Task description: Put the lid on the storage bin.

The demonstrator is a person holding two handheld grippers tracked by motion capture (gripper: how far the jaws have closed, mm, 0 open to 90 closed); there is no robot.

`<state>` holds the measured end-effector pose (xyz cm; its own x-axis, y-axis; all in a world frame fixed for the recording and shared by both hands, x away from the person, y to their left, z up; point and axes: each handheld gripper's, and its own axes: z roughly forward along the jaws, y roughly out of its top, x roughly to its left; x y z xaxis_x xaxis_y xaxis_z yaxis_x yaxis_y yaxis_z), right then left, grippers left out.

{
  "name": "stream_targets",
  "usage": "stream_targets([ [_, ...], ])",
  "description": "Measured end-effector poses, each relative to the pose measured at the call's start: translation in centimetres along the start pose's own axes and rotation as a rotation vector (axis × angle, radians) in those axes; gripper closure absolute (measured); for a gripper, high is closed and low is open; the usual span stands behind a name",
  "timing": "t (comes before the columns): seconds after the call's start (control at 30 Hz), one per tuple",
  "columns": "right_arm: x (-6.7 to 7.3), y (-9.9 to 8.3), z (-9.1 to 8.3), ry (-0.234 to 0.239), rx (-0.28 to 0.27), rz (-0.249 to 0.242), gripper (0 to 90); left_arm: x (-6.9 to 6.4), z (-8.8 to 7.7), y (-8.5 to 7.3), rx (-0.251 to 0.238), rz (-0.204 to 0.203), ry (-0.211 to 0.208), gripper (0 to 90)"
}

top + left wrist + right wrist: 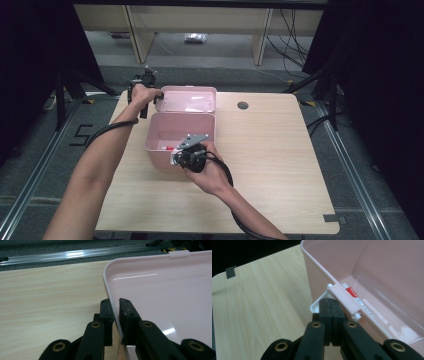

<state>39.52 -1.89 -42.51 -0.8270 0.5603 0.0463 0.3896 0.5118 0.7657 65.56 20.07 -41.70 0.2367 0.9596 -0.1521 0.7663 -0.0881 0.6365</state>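
Observation:
A pink box [156,142] stands open on the wooden table, its lid [190,100] laid back behind it. My left gripper [152,95] is at the lid's left corner. In the left gripper view its jaws [117,302] straddle the lid's thin rim [110,287] and pinch it. My right gripper [178,156] is at the box's near wall. Its jaws [331,301] are pressed together, with their tips against the white latch [344,298] on the box's rim; whether they pinch it I cannot tell. A small pack with a red label [351,292] lies inside the box.
The light wooden table [280,165] stretches free to the right of the box, with a round cable hole [243,105] at the back. A black tape mark [332,218] sits at its near right corner. Dark curtains and tripod legs flank the table.

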Motion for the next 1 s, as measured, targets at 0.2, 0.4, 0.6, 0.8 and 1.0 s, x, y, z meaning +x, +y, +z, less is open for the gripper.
stream_targets([
  [0.2,0.0,0.0,0.0,0.001,0.008,-0.003,90.0,-0.3,-0.4,0.2,-0.008,0.008,0.015,82.5],
  [0.4,0.0,0.0,0.0,-0.003,0.011,0.011,90.0,-0.4,-1.0,0.4,-0.021,0.011,0.032,83.3],
  [0.6,0.0,0.0,0.3,-0.015,-0.013,0.014,90.0,-0.3,-1.4,0.4,-0.030,0.011,0.046,83.6],
  [0.8,-0.1,0.2,0.0,-0.004,0.023,0.017,90.0,-0.5,-2.2,0.5,-0.057,0.019,0.049,84.0],
  [1.0,-0.1,0.2,0.0,-0.003,0.025,0.027,90.0,-0.6,-2.9,0.7,-0.089,0.006,0.048,84.8],
])
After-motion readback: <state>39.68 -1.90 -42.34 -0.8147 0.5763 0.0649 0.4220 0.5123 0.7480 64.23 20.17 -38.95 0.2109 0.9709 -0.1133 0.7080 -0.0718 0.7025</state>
